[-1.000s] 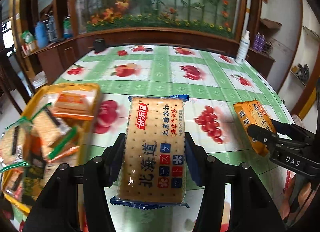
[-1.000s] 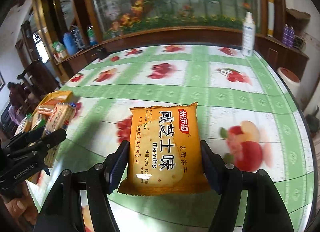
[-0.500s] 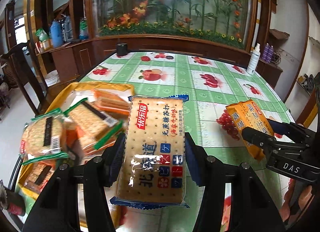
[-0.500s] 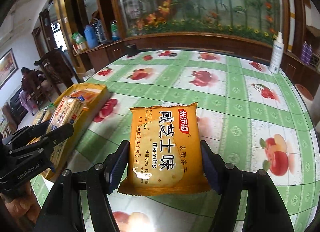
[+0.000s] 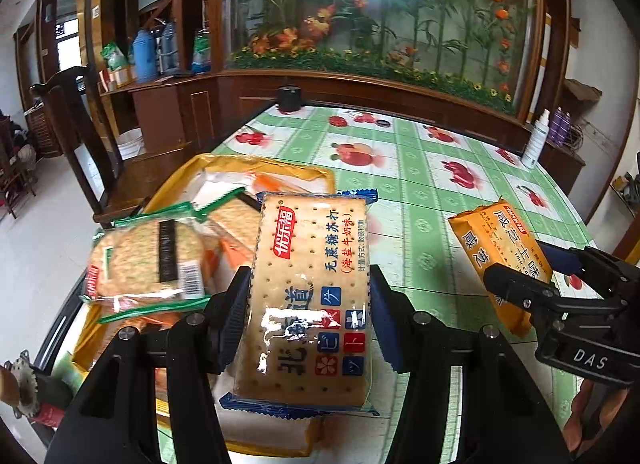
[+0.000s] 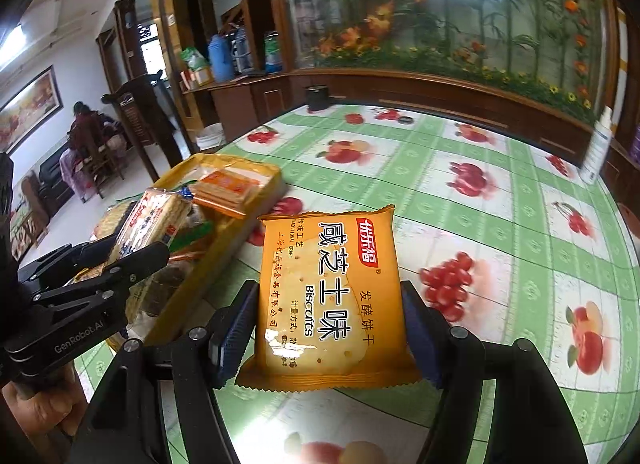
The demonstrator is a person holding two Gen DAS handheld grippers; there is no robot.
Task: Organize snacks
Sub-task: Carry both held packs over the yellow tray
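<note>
Blue-edged cracker pack clamped in left gripper over yellow tray, right gripper clamping orange biscuit pack.

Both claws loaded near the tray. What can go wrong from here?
1. The yellow tray is already heaped; the blue-edged cracker pack in the left claw may slide off the pile.
2. The right claw pinches only the orange biscuit pack's lower half, so it could pivot or slip.

Your left wrist camera looks forward along its claw, close above the yellow tray at frame left. Your right wrist camera faces likewise from farther right. Both share the desk, tray and each other's claw.
</note>
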